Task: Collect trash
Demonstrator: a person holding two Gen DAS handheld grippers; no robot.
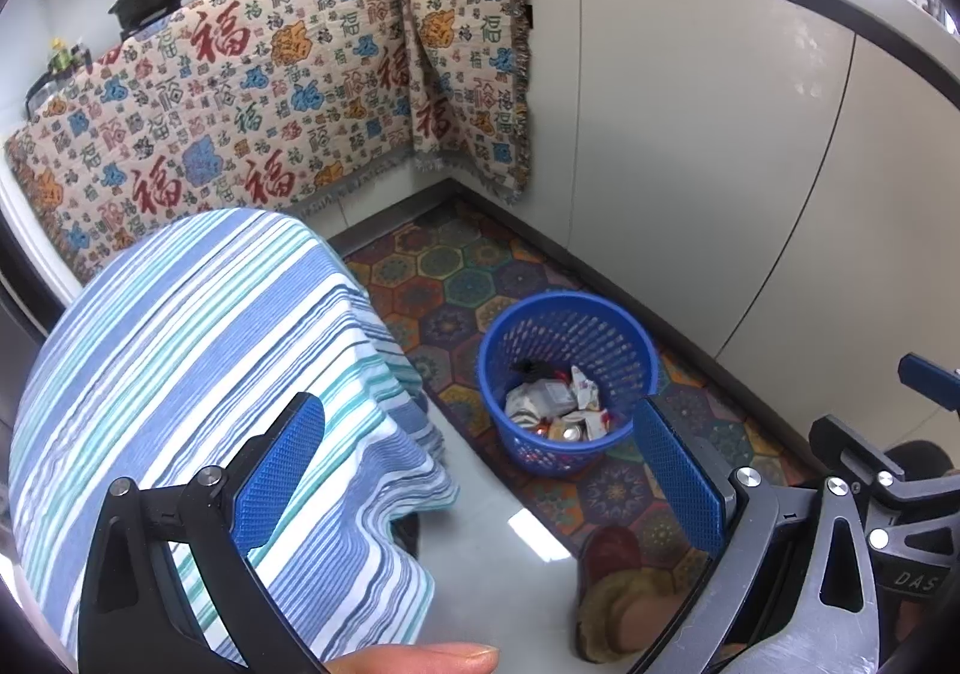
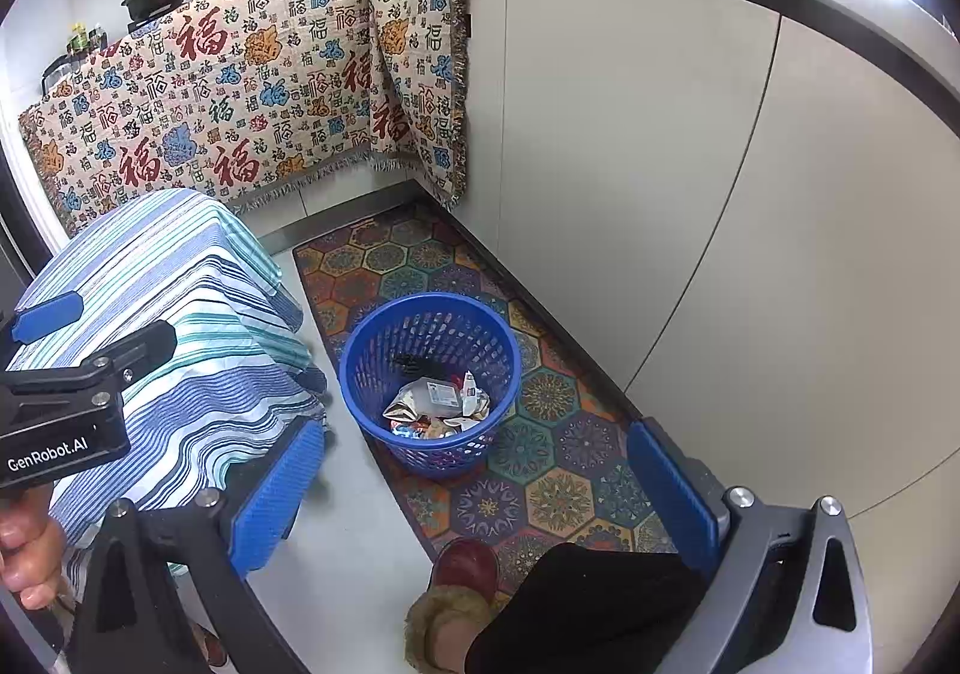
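A blue mesh waste basket (image 1: 567, 380) (image 2: 429, 380) stands on the patterned floor mat and holds several crumpled wrappers and packets (image 1: 561, 404) (image 2: 438, 404). My left gripper (image 1: 480, 470) is open, high above the floor, with the basket showing between its blue pads and nothing held. My right gripper (image 2: 474, 488) is also open and empty, hovering above and just nearer than the basket. The left gripper's body (image 2: 66, 404) shows at the left edge of the right wrist view, over the striped cloth.
A table draped in a blue striped cloth (image 1: 198, 374) (image 2: 168, 326) stands left of the basket. White cabinet fronts (image 1: 720, 164) run along the right. A patterned blanket (image 1: 270, 92) hangs over the counter with pans. A slippered foot (image 2: 456, 602) is on the mat.
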